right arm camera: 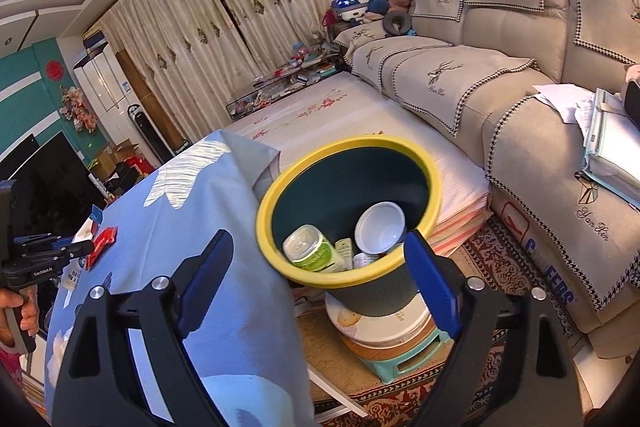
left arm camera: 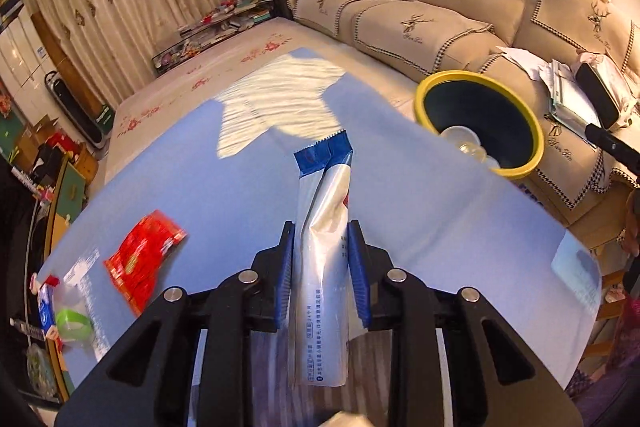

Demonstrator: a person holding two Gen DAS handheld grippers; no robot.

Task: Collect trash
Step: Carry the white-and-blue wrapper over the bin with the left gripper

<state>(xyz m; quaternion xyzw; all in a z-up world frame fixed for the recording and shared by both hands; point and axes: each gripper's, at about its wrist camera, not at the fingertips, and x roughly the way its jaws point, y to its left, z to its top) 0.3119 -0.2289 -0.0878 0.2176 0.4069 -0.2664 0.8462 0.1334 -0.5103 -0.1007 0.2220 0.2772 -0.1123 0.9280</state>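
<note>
Left gripper [left arm camera: 322, 227] is clamped on a long white-and-blue foil sachet [left arm camera: 325, 239]: both blue pads [left arm camera: 357, 275] press its sides, the serrated blue end sticks out past the fingertips, and the printed tail runs back between the jaws toward the camera. The sachet is lifted off the table, over the blue tablecloth [left arm camera: 440, 211]. Right gripper [right arm camera: 320, 251] is wide open with nothing between its fingers; they frame the near rim of the trash bin [right arm camera: 434, 183]. The bin is dark with a yellow rim and sits just beside the table edge on a round tin stacked on a teal stool [right arm camera: 404, 363]. Inside it: a green-labelled jar [right arm camera: 314, 253], a white bowl or lid [right arm camera: 380, 227], and a couple of small containers I can't identify. In the left view the same bin [left arm camera: 480, 107] is ahead and to the right of the held sachet, well apart from it, with a clear bottle visible inside. Still on the tablecloth: a red snack wrapper [left arm camera: 142, 259] to the left of the left gripper, and at the far-left table edge a clear plastic piece with a green ring [left arm camera: 74, 321] next to a blue-white carton, blurred. The right view shows the left gripper [right arm camera: 74, 249] at far left, with the person's hand [right arm camera: 20, 315] on its handle, near the red wrapper [right arm camera: 102, 241]. Beige sofa [right arm camera: 520, 87] behind the bin, papers on its seat.
</note>
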